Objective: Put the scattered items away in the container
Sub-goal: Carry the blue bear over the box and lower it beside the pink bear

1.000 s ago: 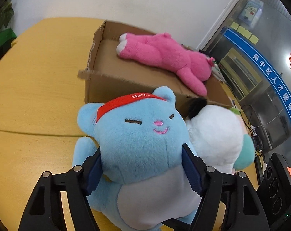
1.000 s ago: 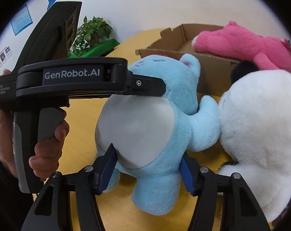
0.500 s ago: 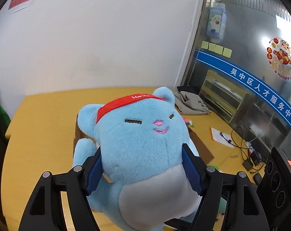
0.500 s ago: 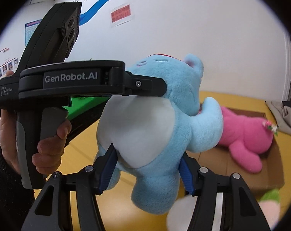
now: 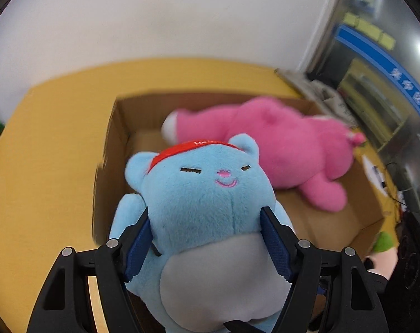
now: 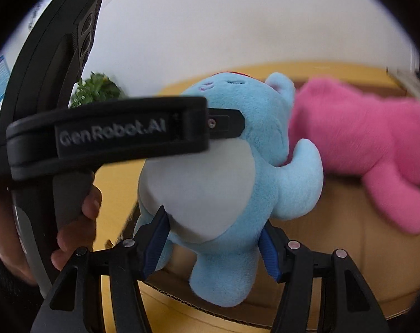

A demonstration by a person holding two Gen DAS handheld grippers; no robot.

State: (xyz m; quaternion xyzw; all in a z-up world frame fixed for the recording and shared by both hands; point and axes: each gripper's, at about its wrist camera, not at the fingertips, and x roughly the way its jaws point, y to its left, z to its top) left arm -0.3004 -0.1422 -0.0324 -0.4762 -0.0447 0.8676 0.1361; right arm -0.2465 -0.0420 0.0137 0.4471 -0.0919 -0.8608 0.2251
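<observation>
I squeezed the blue teddy (image 5: 204, 213) with both my left gripper (image 5: 205, 238) and right gripper (image 6: 214, 242), holding it up over the cardboard box (image 5: 114, 144) ahead, beside the pink teddy (image 5: 282, 149), ready to drop.

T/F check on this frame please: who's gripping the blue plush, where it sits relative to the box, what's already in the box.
1. Both grippers are shut on the blue plush. True: left gripper at its sides, right gripper at its lower body.
2. The pink plush lies inside the cardboard box. True.
3. The blue plush wears a green headband. False: it is red.
4. The cardboard box holds nothing. False: the pink plush is in it.
5. The blue plush lies on the table. False: it is held above the box.
</observation>
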